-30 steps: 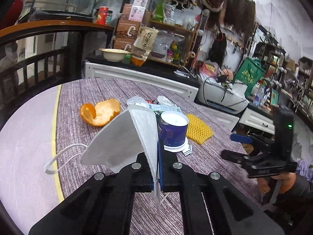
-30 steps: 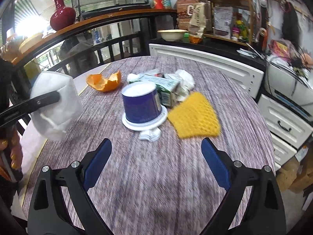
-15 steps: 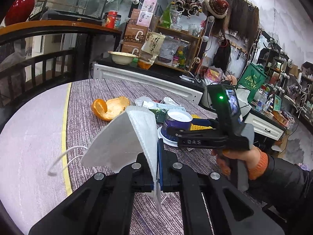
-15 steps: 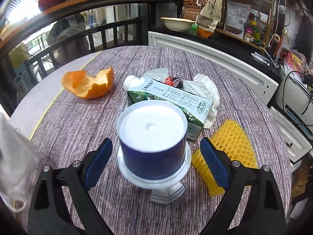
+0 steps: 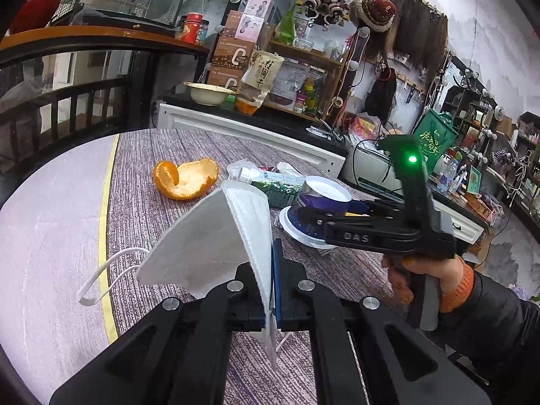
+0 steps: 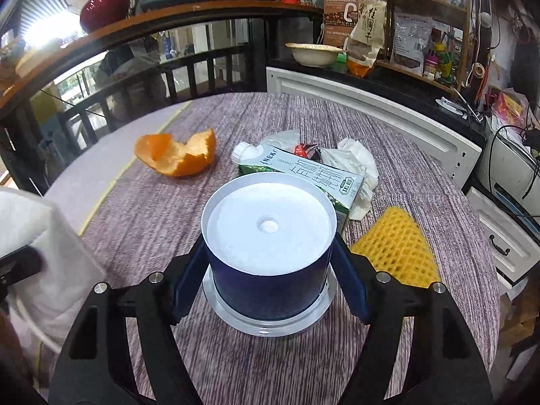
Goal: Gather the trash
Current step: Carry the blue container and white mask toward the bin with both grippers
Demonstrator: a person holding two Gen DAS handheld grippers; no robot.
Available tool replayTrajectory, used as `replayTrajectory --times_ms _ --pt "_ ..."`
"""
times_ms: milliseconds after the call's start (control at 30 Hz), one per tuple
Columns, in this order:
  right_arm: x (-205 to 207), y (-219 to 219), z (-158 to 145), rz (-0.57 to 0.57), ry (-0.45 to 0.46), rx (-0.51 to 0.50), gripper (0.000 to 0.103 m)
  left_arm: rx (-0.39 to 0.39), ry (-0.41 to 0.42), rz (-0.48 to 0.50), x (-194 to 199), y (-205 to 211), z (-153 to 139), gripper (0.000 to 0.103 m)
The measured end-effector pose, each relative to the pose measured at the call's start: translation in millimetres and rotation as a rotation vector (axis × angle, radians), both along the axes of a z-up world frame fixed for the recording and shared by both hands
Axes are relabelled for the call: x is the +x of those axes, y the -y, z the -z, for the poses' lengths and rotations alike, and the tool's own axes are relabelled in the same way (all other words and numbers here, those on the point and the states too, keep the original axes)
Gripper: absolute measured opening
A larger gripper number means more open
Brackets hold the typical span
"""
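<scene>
Closing your right gripper (image 6: 270,281) around the upturned blue cup (image 6: 268,243), you had its pads flanking the cup's sides on the round table (image 6: 236,121), contact unclear. Your left gripper (image 5: 271,290) was pinched tight on the white face mask (image 5: 209,236), held above the table's near edge. Orange peel (image 6: 177,155), a milk carton (image 6: 303,173) and yellow foam netting (image 6: 395,249) lay beyond.

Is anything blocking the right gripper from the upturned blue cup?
Nothing visible. The right gripper already straddles the upturned blue plastic cup, its jaws closing with bare gaps at both sides. The green-and-white milk carton lies behind it.
</scene>
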State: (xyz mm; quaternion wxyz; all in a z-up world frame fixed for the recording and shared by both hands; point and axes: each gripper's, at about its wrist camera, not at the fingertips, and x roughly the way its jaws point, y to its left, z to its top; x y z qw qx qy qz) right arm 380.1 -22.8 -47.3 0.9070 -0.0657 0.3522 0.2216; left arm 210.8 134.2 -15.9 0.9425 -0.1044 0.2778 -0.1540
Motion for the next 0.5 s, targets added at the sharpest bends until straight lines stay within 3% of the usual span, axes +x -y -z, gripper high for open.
replayTrajectory --times_ms 500 --pt "-87.3 66.8 -20.9 -0.004 0.072 0.043 0.071 0.011 0.017 0.097 -19.0 57.4 -12.7 0.004"
